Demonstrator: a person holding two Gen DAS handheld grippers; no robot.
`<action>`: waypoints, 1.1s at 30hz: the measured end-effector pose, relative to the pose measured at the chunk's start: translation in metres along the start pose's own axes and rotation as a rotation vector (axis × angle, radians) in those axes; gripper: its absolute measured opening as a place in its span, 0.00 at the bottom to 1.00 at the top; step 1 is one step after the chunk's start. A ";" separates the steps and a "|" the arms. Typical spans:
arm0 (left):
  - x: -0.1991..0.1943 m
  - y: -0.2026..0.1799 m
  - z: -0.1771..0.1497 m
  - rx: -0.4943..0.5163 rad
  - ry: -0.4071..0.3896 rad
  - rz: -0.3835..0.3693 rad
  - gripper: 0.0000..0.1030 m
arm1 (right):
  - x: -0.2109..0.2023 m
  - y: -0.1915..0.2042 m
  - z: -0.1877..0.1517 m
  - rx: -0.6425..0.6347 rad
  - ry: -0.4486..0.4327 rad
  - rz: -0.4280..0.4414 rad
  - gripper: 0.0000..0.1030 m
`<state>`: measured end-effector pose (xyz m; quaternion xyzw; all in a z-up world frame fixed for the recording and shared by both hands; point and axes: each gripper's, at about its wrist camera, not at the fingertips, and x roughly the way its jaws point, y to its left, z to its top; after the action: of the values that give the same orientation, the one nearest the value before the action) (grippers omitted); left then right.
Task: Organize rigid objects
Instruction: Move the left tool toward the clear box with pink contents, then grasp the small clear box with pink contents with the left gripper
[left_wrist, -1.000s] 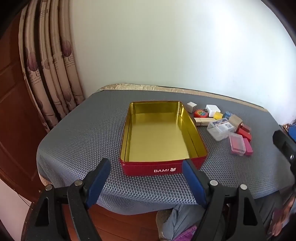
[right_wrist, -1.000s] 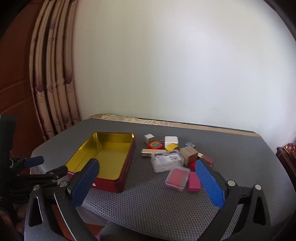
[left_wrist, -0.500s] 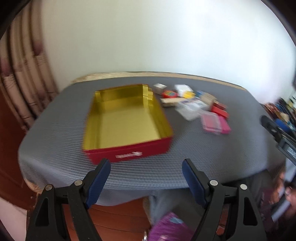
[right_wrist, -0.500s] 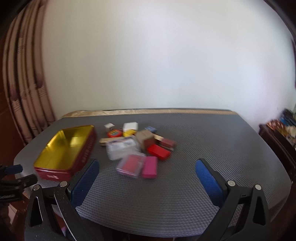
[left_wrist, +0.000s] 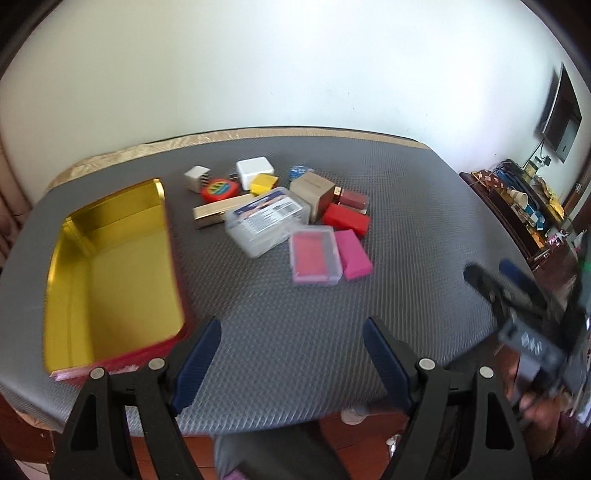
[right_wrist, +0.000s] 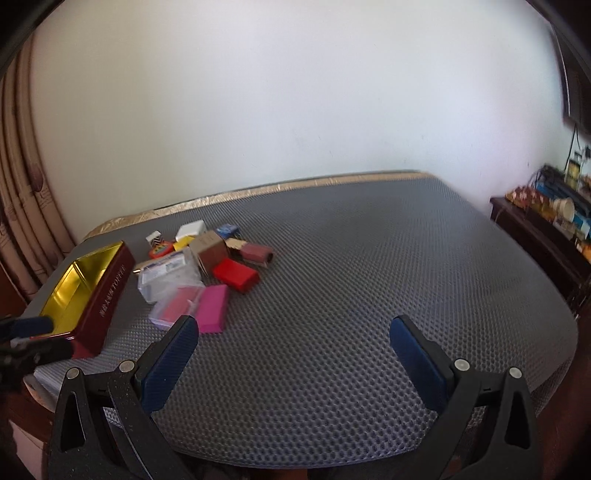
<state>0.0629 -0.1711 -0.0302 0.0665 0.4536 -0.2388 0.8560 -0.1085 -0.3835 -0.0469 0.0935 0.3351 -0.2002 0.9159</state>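
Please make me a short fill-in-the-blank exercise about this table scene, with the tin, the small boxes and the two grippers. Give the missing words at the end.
1. The inside of the red tin has the colour ____.
2. Nothing has been packed yet, so the tin is ____.
3. The fingers of the left gripper and of the right gripper are spread apart, so both are ____.
4. The pink block lies right beside a clear case whose content is ____.

Missing words: gold; empty; open; red
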 end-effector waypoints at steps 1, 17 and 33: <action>0.004 0.000 0.003 0.003 0.006 -0.010 0.79 | 0.003 -0.003 -0.001 0.007 0.009 0.000 1.00; 0.086 -0.003 0.043 0.045 0.126 -0.115 0.79 | 0.024 -0.046 0.007 0.147 0.095 0.027 1.00; 0.122 0.002 0.054 0.032 0.208 -0.109 0.79 | 0.032 -0.057 0.006 0.177 0.133 0.049 1.00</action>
<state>0.1618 -0.2293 -0.0981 0.0799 0.5392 -0.2840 0.7888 -0.1078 -0.4466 -0.0656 0.1954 0.3739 -0.2002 0.8843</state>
